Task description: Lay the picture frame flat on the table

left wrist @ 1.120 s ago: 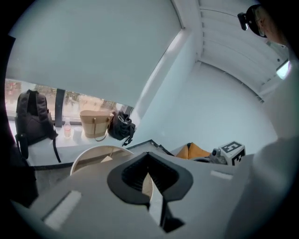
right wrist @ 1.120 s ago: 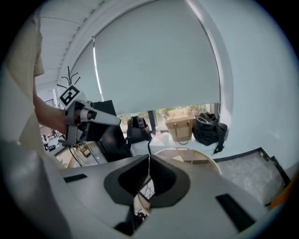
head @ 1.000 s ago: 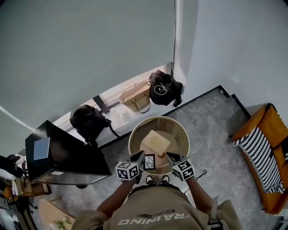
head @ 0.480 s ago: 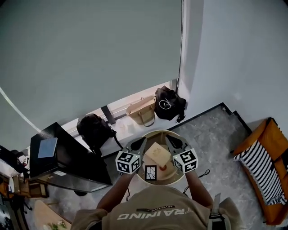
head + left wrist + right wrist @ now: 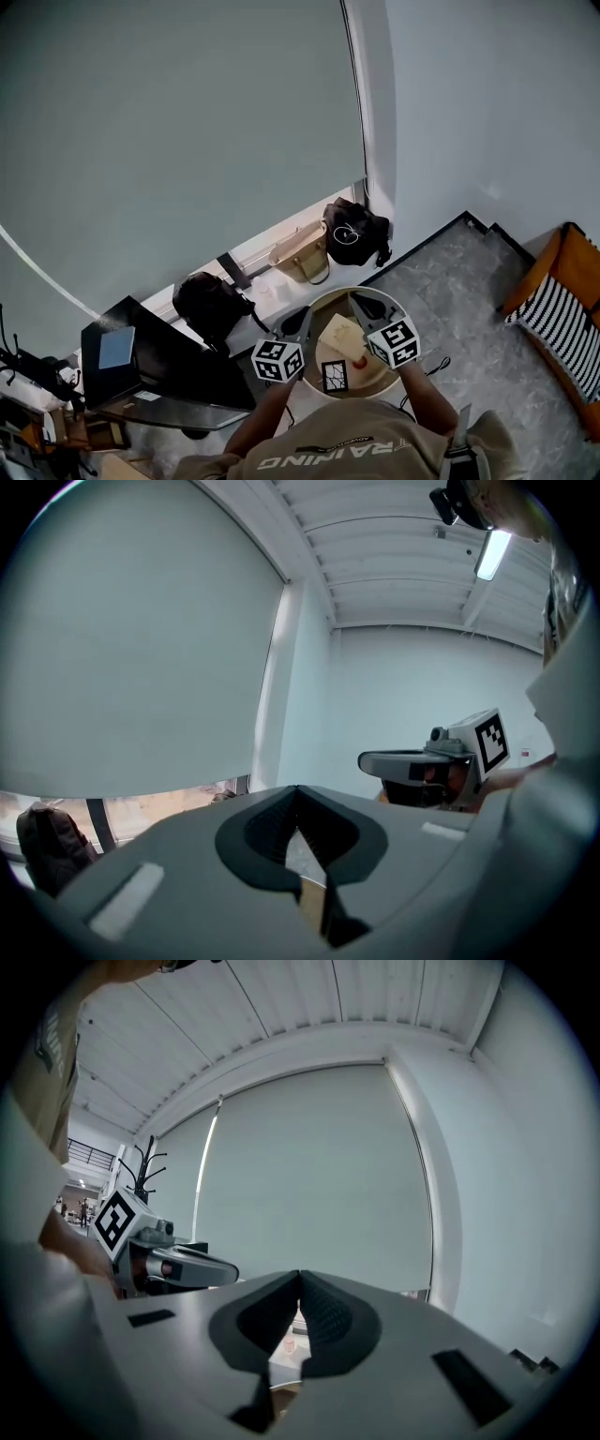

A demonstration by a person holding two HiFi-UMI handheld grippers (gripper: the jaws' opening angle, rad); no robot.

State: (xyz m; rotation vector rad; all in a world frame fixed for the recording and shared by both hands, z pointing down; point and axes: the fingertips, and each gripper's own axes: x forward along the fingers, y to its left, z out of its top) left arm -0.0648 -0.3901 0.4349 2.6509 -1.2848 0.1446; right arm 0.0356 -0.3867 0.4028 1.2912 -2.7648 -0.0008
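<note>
Picture frame (image 5: 335, 376) on table (image 5: 330, 309) | untouched; between left gripper (image 5: 298, 319), right gripper (image 5: 364, 302) | both fingers (image 5: 267, 832) closed; empty

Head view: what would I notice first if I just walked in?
The left gripper and right gripper, with checkered cubes, hover shut and empty over the round table. Between them sits the small dark picture frame. An orange striped chair stands far right.

On the surface (image 5: 327, 303), the picture frame (image 5: 335, 376) sits before a box (image 5: 342, 336); bags (image 5: 302, 255) line the wall behind the surface.
</note>
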